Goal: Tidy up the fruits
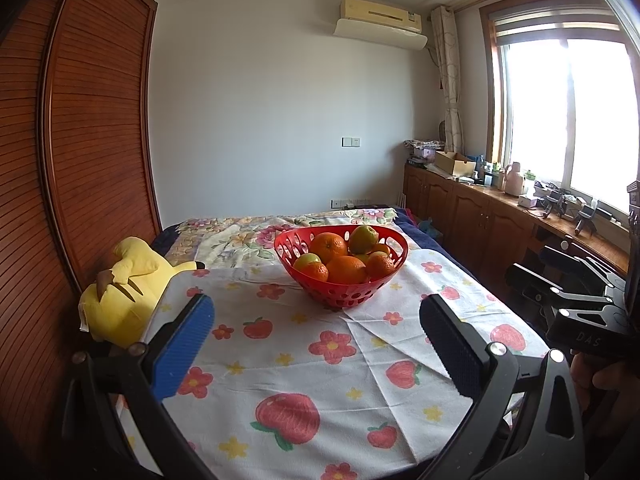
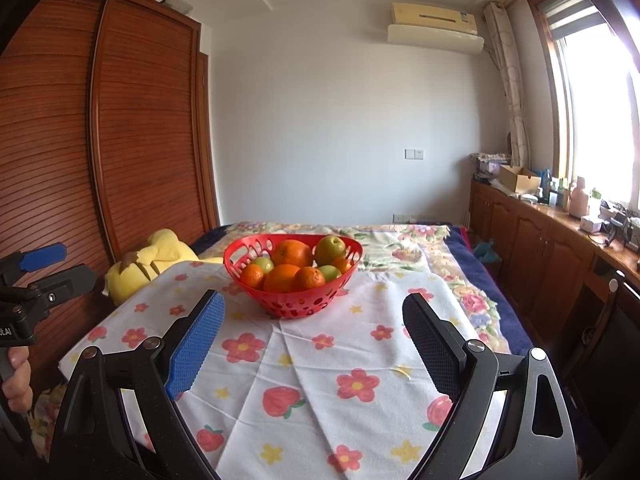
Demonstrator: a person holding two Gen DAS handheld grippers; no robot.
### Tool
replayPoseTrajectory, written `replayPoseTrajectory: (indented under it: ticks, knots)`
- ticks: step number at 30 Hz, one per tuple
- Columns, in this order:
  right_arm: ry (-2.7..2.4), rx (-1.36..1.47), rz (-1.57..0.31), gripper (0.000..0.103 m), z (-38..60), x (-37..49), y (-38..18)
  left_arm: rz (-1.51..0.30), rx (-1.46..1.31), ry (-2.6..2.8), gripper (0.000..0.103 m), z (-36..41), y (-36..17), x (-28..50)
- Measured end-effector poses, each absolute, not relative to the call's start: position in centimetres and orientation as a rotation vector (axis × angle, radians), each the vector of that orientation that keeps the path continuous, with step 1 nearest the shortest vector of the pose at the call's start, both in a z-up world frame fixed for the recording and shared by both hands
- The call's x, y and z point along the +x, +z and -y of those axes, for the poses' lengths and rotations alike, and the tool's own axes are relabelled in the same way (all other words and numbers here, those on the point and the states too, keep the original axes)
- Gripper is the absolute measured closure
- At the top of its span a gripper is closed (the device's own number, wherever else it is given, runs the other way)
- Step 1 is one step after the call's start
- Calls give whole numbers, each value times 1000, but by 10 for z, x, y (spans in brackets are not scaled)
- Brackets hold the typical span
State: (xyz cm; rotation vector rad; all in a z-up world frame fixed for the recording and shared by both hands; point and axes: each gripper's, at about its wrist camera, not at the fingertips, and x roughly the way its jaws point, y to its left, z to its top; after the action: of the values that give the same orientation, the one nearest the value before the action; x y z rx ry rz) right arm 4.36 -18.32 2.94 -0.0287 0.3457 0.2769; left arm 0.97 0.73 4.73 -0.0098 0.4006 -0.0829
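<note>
- All the fruits (image 1: 344,258) we can spot sit piled in the red basket (image 1: 340,292) on the flowery cloth (image 1: 320,360).
- Left gripper (image 1: 316,340) and right gripper (image 2: 312,332) both spread wide, holding nothing, well short of the basket.
- Could be pre-sorting or all done, honestly.
- Bedroom: wooden wardrobe (image 1: 92,120), yellow plush (image 1: 124,292) alongside.

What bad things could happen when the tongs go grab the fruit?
1. The fruit is heaped in the red basket; the green apple on top might roll out if its neighbours are pulled.
2. The basket stands on a loose, creased flowered cloth, so a push could slide it.
3. Both open tongs, left and right, point at one basket and could bump.
</note>
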Motion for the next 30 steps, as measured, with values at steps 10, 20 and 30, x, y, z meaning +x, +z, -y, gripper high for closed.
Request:
replayPoseTrajectory:
  ticks: [10, 20, 30]
  knots:
    - [275, -28, -344, 11, 183, 44, 29, -397, -8, -82, 0, -6, 51, 7]
    - [275, -26, -345, 11, 183, 43, 29, -397, -9, -83, 0, -6, 50, 7]
    - [274, -26, -344, 11, 184, 43, 29, -394, -9, -86, 0, -5, 53, 6]
